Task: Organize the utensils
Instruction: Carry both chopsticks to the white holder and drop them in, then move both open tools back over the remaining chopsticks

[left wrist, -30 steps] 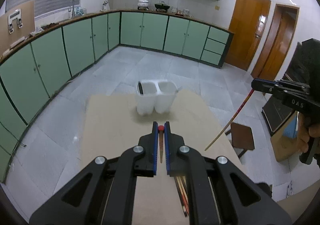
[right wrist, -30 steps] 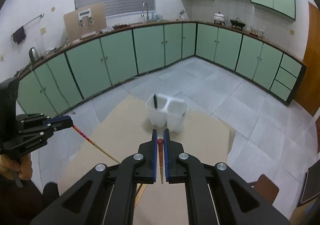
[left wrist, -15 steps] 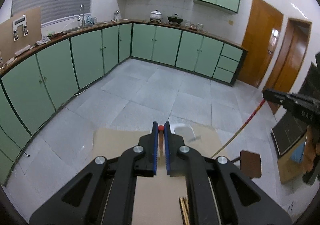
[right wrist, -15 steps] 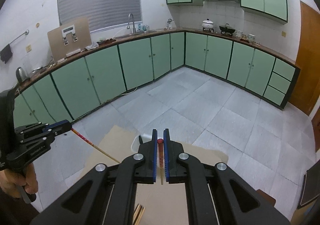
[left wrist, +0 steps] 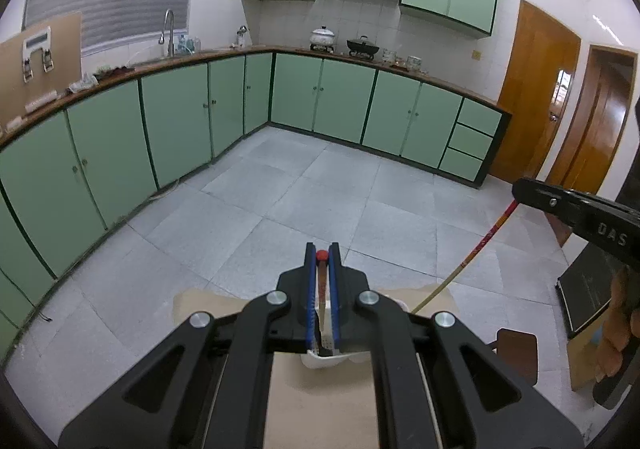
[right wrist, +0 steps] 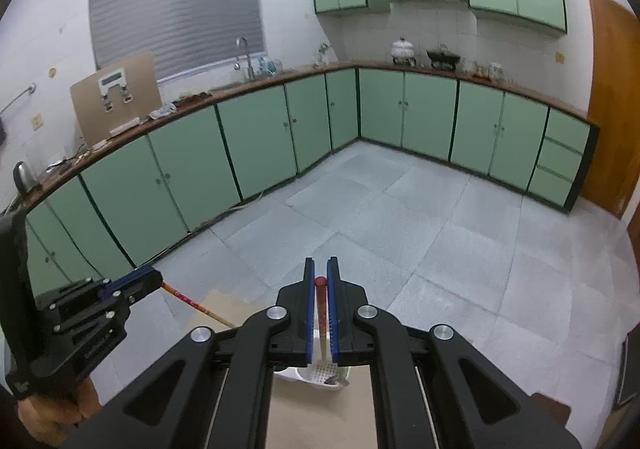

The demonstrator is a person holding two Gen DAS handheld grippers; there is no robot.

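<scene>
Table (left wrist: 320, 409): tan top, bottom centre of both views, mostly behind the gripper arms
Holder (right wrist: 320, 373): white plastic; lower centre, on the table, just below both grippers' tips
Left gripper (left wrist: 322, 249): centre of its view; jaws clenched on a chopstick
Right gripper (right wrist: 321, 265): centre of its view; jaws clenched on a second chopstick
Left chopstick (right wrist: 192, 303): red-patterned top, pale end slanting down toward the holder
Right chopstick (left wrist: 476, 249): right of frame; slants down-left toward the holder

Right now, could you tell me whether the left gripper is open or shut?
Shut. In the left wrist view the left gripper has its blue pads closed on a red-tipped chopstick, with no gap on either side.
</scene>
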